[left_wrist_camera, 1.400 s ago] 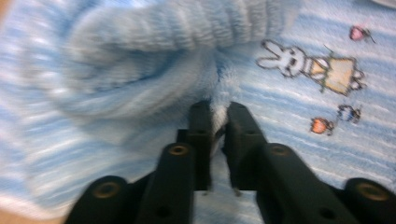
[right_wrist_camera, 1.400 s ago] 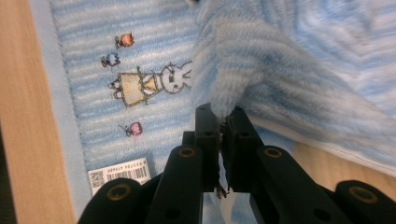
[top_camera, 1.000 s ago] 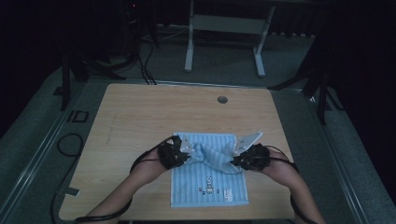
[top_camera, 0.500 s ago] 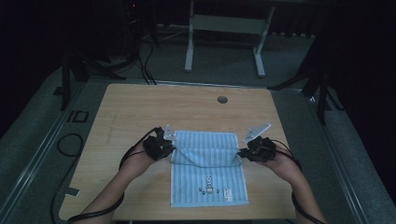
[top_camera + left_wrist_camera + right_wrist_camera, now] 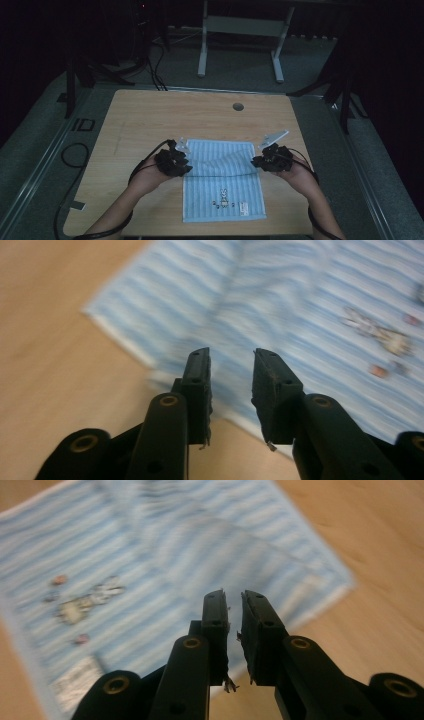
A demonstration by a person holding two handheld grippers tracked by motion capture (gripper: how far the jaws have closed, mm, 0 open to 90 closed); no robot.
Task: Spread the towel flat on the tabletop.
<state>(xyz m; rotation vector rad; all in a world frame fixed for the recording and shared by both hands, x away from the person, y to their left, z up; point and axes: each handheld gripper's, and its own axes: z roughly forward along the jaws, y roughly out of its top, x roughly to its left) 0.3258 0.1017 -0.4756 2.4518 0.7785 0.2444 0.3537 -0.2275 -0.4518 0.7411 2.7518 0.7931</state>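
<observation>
Lying flat on the light wooden worktop [image 5: 150, 115] is a pale blue striped cloth towel with a small printed figure [image 5: 222, 182], its far edge folded back toward the person so that a doubled band is sitting across the upper part. A second ago the two claws were meeting close together over the middle of the towel, with the cloth lifted between them; half a second ago they were already spread to its two sides, and now they are resting there, the fold laid down. The left claw [image 5: 184, 161] is sitting at the towel's left edge, its jaws having just been opening; in the left gripper view [image 5: 231, 371] a clear gap is showing between the pads with nothing pinched, so it is released. The right claw [image 5: 257, 161] is hovering at the right edge, its jaws also just parting; in the right gripper view [image 5: 234, 611] the slit between them is narrow and holding no cloth, so it too is released.
</observation>
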